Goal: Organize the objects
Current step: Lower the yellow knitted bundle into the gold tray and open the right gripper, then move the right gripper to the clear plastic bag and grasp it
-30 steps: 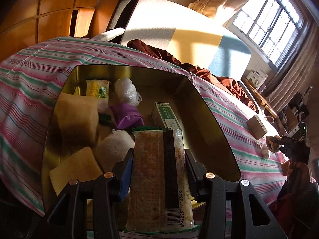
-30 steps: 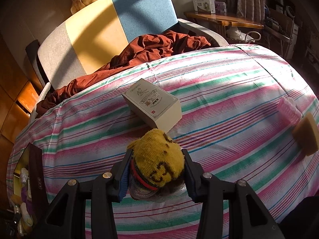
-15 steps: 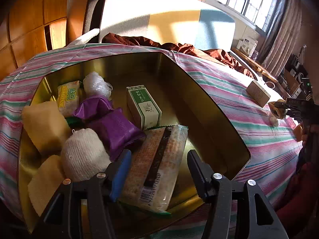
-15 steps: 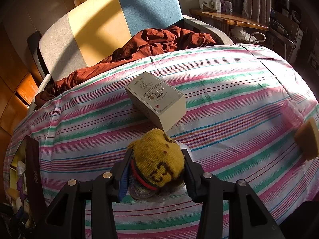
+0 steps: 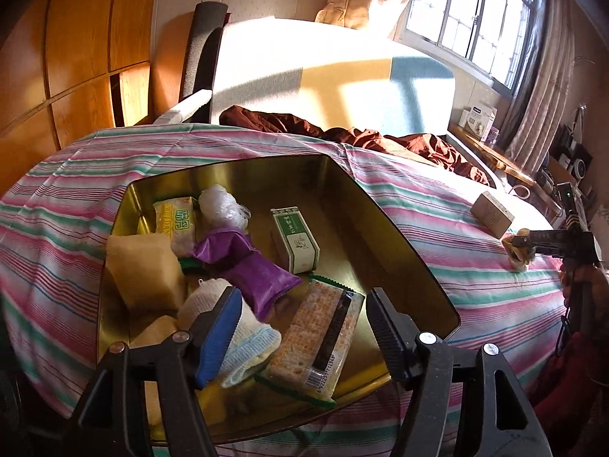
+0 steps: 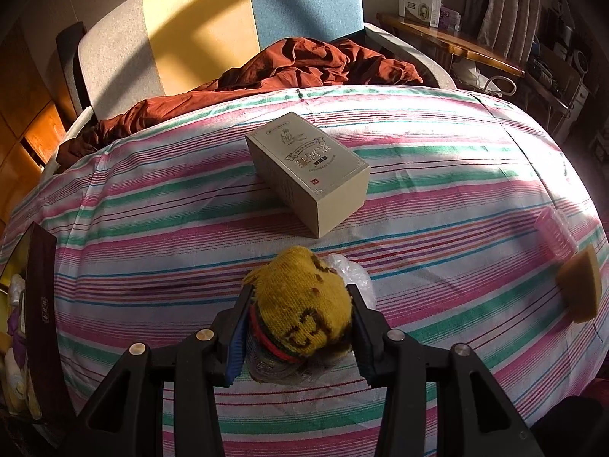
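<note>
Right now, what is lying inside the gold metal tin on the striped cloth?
Inside the gold metal tin: a cracker packet, a green-and-white box, a purple pouch, a yellow packet, yellow sponges, a white knitted bundle and crumpled plastic. Whatever lies beneath them is covered.

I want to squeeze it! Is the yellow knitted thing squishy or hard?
Probably squishy: the yellow knit bulges between the right gripper fingers. It looks light and unlikely to break. Crinkly plastic beneath it might slip.

Hard low sun from window (image 5: 479, 19) at 1 o'clock; deep shadows; glare on chair (image 5: 304, 72); fisheye-bent, dark edges.
</note>
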Motion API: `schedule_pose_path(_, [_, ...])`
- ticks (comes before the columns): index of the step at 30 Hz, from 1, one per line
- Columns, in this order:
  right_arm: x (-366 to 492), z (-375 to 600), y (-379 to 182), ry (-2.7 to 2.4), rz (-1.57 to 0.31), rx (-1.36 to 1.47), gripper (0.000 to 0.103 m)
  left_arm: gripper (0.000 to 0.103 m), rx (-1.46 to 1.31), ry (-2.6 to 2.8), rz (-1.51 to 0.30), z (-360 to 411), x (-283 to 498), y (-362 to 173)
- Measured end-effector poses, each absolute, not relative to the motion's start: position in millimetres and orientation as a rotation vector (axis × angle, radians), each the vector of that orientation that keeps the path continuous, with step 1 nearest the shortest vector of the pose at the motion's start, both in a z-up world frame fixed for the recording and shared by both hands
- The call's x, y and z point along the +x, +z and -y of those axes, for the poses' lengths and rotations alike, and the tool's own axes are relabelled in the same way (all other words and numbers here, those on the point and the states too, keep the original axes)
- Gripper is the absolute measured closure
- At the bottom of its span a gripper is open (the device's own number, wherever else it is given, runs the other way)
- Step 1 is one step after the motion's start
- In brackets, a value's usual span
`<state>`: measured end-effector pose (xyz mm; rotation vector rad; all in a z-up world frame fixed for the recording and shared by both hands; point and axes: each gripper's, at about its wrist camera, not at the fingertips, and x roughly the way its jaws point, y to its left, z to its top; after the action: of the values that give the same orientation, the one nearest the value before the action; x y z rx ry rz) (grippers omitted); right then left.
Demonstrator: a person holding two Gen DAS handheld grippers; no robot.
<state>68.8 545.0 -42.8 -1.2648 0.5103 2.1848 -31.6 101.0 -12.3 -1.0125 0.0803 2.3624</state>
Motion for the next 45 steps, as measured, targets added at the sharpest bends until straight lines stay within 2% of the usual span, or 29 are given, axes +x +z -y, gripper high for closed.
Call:
schedule_pose_path(4, [56,-520,-38,2.241,-0.392,-1.291,0.057,0.026,-0.997,2.417,-0.068,-82,-32,-7])
schedule_pose_path(7, [45,-491,-26,2.342,-0.425,-1.279,0.057,0.021,-1.007,2.445,-0.039,-65,-34,-8])
schedule_pose_path(17, [-26,-315,-4,2.753,-0.282,-1.354,0.057,0.012,-1.021,2.49,0.018,-37,-37,-11])
schedule_pose_path(24, [-55,-251,-22,2.789,-0.123,-1.404,0.055,0.006,-0.984,2.526,-0.001,-34,-31,-5])
schedule_pose_path(27, [-61,-247,-31,2.778,-0.131,-1.43,0.047,0.006,-0.975,2.54,-0.01,-33,-29,-4])
schedule_pose_path(29, [-62,-245,-35,2.779,-0.136,-1.44,0.031,0.005,-0.972,2.554,-0.024,-33,-28,-4])
schedule_pose_path(30, [-61,-244,-36,2.795,-0.136,-1.434,0.019,0.005,-0.971,2.561,-0.032,-32,-27,-5])
schedule_pose_path(31, [-60,-243,-36,2.798,-0.127,-1.441,0.016,0.004,-0.972,2.565,-0.035,-32,-27,-5])
schedule_pose_path(33, [-57,-240,-35,2.803,-0.098,-1.438,0.016,0.0,-0.983,2.566,-0.034,-32,-29,-6])
schedule_pose_path(45, [-21,-281,-7,2.798,-0.166,-1.258,0.014,0.0,-1.017,2.567,-0.09,-40,-25,-10])
